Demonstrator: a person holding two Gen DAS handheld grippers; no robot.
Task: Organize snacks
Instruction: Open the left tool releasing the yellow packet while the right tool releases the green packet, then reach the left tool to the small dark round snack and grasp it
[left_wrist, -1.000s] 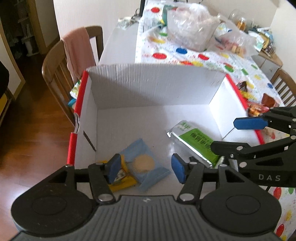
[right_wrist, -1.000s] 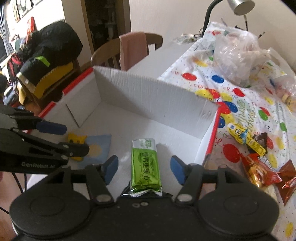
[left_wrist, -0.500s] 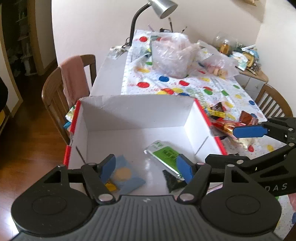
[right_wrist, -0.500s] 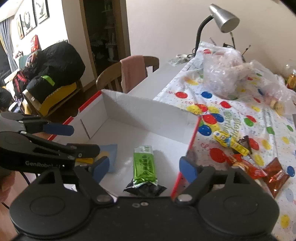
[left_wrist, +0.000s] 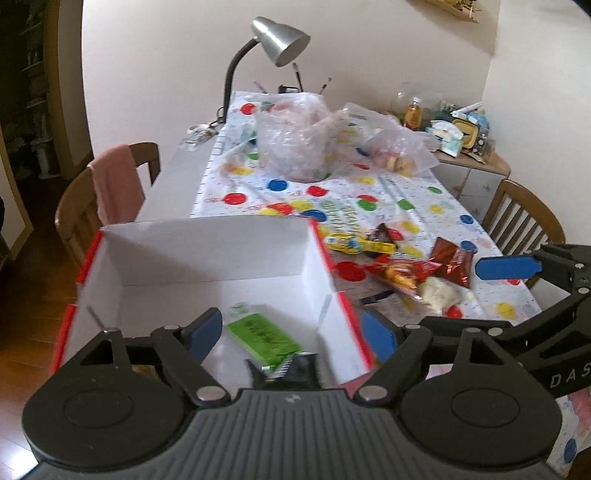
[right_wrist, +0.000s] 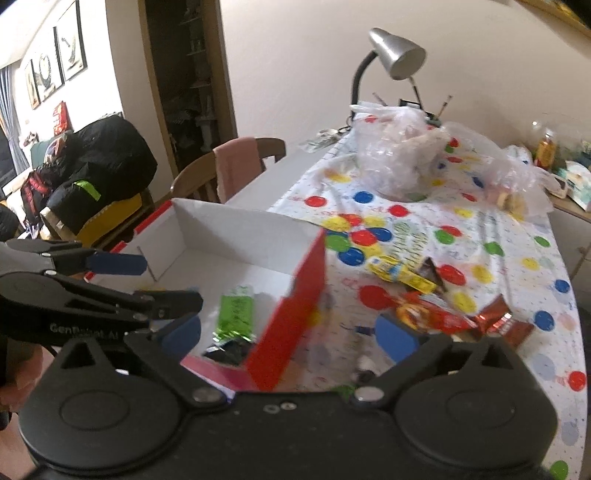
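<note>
Both fingers (left_wrist: 207, 334) (right_wrist: 397, 334) spread, empty; dark packet (left_wrist: 297, 373) in box (left_wrist: 207, 251) half hidden, blurred.

Pale walls, wooden chairs (left_wrist: 107, 199), silver desk lamp (left_wrist: 284, 40).

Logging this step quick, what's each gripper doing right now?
Left gripper: open, holding nothing.
Right gripper: open, holding nothing.

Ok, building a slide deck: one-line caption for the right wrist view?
Open right tool beside white box holding green snack; loose snacks on dotted tablecloth.
</note>
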